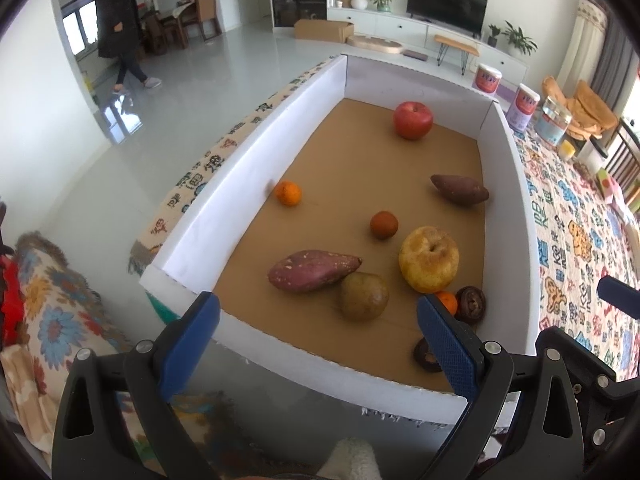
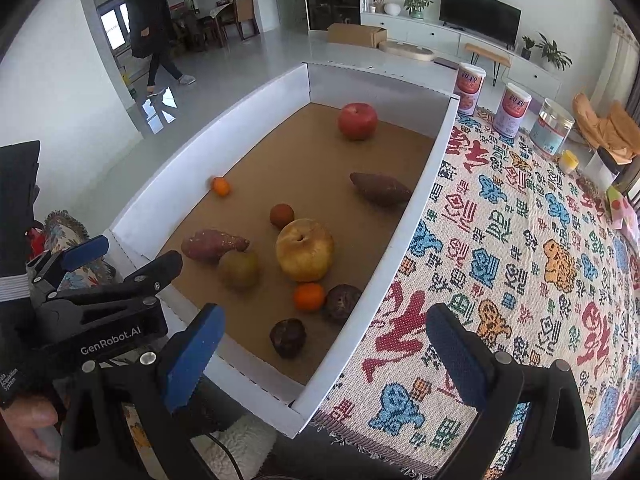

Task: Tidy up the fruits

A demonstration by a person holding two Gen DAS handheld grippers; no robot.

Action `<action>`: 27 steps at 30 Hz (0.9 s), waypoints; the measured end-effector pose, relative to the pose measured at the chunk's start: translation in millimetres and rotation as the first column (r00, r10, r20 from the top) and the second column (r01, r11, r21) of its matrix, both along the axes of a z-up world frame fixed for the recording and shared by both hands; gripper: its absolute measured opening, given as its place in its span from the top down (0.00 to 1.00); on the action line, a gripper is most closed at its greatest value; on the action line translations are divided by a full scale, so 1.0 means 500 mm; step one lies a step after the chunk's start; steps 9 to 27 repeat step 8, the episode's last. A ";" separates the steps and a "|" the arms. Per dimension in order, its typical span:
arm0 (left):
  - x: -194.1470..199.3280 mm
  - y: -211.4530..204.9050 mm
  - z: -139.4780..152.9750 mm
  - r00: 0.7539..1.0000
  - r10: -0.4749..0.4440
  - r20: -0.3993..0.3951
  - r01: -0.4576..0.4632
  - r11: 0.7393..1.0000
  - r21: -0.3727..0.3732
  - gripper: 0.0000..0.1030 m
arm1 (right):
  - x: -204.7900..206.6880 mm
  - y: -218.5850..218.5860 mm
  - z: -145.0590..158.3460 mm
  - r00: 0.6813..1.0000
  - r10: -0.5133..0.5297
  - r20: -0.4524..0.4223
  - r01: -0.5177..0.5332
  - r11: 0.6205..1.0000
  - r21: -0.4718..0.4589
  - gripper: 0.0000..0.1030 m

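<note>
My left gripper [image 2: 86, 256], marked "GenRobot.AI", hangs spread and empty at the white box [image 1: 248, 168] holding apple [image 1: 413, 120], pear [image 1: 429, 259] and sweet potatoes [image 1: 312, 270]; my right gripper [image 2: 320, 344] gapes empty over the patterned cloth [image 2: 520, 264].

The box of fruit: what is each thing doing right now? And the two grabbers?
Box: open on top, on the patterned cloth.
Red apple: upright, alone at the far end.
Yellow apple: stem dimple up.
Jars: lids on.
TV: off.
Left gripper: open, empty.
Right gripper: open, empty.
</note>
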State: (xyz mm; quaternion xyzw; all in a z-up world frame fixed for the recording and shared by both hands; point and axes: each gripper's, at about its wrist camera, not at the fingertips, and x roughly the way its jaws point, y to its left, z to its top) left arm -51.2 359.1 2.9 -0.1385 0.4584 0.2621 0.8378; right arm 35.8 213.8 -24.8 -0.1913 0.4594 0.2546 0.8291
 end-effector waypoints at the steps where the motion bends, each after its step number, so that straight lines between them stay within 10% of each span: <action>1: 0.001 0.002 0.000 1.000 -0.004 0.002 0.004 1.000 -0.013 0.03 | 0.000 0.001 0.000 1.000 0.000 0.001 0.000 1.000 -0.002 0.03; 27: -0.007 0.003 0.005 0.999 -0.003 0.036 0.004 1.000 -0.023 0.03 | 0.002 0.001 0.000 1.000 -0.002 -0.001 0.002 1.000 0.007 0.03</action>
